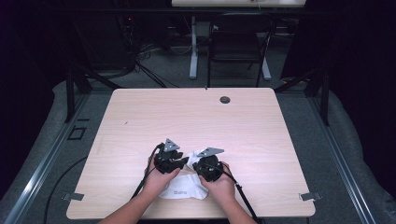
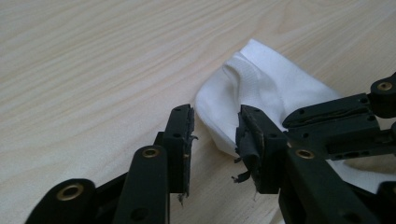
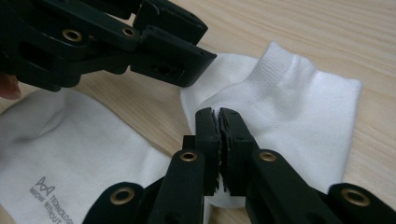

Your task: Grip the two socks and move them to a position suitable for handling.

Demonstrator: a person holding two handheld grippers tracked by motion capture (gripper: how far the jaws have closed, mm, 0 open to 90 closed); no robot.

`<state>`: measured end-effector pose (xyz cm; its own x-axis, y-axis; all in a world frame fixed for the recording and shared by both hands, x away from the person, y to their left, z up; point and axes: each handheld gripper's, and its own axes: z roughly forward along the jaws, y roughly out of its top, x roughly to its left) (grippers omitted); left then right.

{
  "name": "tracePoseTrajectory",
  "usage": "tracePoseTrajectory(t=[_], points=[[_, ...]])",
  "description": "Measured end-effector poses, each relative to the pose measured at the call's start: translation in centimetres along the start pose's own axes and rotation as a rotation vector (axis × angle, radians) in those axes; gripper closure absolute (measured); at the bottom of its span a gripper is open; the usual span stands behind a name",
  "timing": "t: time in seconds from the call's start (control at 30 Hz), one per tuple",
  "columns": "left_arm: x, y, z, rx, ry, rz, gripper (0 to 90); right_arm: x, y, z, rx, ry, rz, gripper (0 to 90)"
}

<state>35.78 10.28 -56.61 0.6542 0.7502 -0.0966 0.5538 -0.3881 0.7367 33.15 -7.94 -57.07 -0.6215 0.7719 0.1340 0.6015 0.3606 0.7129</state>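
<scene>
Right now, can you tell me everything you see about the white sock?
The white sock looks like soft knitted cloth with a ribbed cuff and small grey print near one end. It lies bent and flat on the wooden table, near the person's edge. The right tool is shut on its edge; the left tool stands open at the cuff.

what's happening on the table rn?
A person works two hand-held grippers over a white sock lying near the front edge of a wooden table. The right hand-held gripper is shut, its tips over the sock's fabric near the cuff; whether it pinches the fabric, I can't tell. The left hand-held gripper sits beside it with jaws apart at the sock's edge, nothing gripped yet. The sock lies bent, with grey printed lettering on its other end.
</scene>
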Motion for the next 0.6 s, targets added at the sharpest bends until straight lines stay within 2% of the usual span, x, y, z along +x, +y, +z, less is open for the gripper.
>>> tracePoseTrajectory(t=[0.17,0.2,0.27,0.33,0.6], points=[[-0.1,-0.3,0.2,0.020,-0.006,0.006,78.6,0.0,0.0,-0.1,-0.007,-0.006,0.000,87.5],[-0.1,-0.3,0.3,0.022,-0.004,0.011,78.6,0.0,0.0,-0.2,-0.012,-0.006,0.006,87.5],[0.0,-0.5,0.3,0.029,-0.001,0.009,85.5,-0.2,0.1,-0.5,-0.026,-0.012,0.007,87.7],[0.2,-0.5,0.3,0.033,0.002,0.013,88.4,-0.4,0.1,-0.7,-0.039,-0.015,0.008,87.7],[0.7,-0.5,-0.1,0.024,0.013,-0.002,89.5,-1.2,0.4,-2.0,-0.077,-0.021,0.012,87.8]])
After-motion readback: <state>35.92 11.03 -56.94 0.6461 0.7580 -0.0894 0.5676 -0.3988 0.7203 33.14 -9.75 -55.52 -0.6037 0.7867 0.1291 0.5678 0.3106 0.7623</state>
